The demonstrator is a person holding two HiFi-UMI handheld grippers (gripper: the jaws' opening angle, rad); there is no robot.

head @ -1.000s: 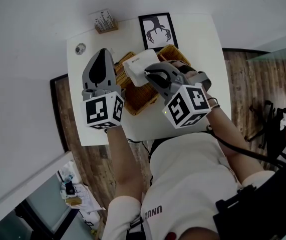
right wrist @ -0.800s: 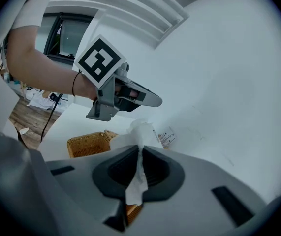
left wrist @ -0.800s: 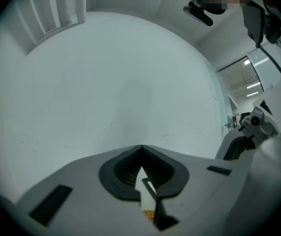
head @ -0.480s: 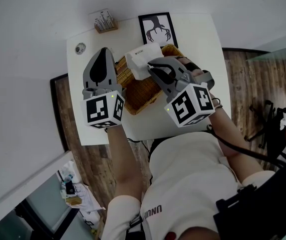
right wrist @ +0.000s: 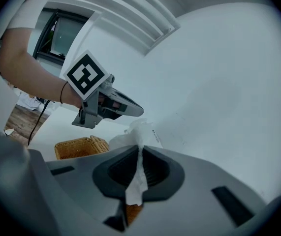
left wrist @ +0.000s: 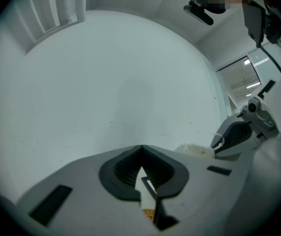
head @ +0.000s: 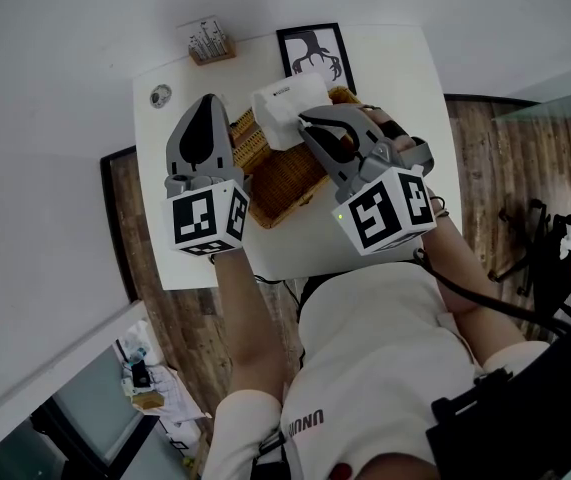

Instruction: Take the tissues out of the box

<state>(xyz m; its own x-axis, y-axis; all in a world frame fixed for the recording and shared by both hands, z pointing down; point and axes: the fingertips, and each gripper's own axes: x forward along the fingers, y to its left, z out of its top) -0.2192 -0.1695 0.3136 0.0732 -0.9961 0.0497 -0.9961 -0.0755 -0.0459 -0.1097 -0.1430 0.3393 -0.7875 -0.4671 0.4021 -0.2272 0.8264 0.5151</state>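
A white tissue pack (head: 287, 113) hangs in the air over the far end of a wicker basket (head: 285, 183). My right gripper (head: 305, 120) is shut on a white tissue (right wrist: 139, 173) that sticks out of the pack (right wrist: 130, 139), and the strip runs down between the closed jaws. My left gripper (head: 205, 103) hovers over the basket's left edge, shut with nothing in it. In the left gripper view the jaws (left wrist: 141, 149) meet at their tips, and the right gripper (left wrist: 216, 144) shows at the right with the crumpled tissue (left wrist: 194, 150).
The basket stands on a small white table (head: 405, 78). At the table's far side are a framed black-and-white picture (head: 315, 60), a wooden holder with pens (head: 210, 43) and a small round object (head: 160, 96). Wooden floor lies on both sides.
My right gripper has risen and moved toward the table's far side, carrying the tissue pack by its tissue. The left gripper has hardly moved.
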